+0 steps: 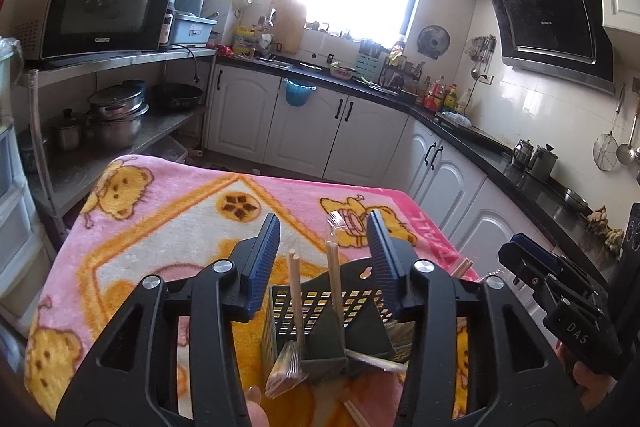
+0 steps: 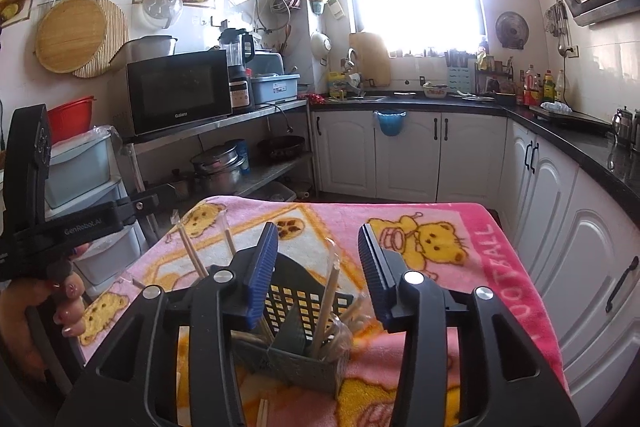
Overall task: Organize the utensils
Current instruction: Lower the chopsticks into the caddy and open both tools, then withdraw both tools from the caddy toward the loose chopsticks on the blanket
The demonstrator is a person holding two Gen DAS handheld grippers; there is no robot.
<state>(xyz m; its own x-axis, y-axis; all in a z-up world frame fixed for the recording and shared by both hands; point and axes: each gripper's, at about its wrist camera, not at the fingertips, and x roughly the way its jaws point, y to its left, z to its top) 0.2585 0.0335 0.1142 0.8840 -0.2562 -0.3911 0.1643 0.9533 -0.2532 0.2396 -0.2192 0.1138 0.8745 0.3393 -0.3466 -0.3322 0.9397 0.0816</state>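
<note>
A dark perforated utensil caddy [image 1: 320, 311] with compartments stands on the pink bear blanket [image 1: 160, 227], below both grippers. Wooden chopsticks [image 1: 335, 279] and a wrapped plastic fork [image 1: 336, 223] stand upright in it; a bundle of forks [image 1: 286, 367] lies at its near side. My left gripper [image 1: 324, 235] is open and empty above the caddy. My right gripper [image 2: 318, 247] is open and empty above the caddy [image 2: 296, 331], where chopsticks [image 2: 326, 303] lean in a compartment. Two wrapped chopsticks [image 2: 192, 251] stick up at the left.
The blanket-covered table [image 2: 480, 247] sits in a kitchen. White cabinets [image 2: 560, 211] with a black counter run along the right and back. A steel shelf [image 2: 256, 115] with a microwave and pots is at the left. Loose chopsticks [image 1: 462, 267] lie at the table's right edge.
</note>
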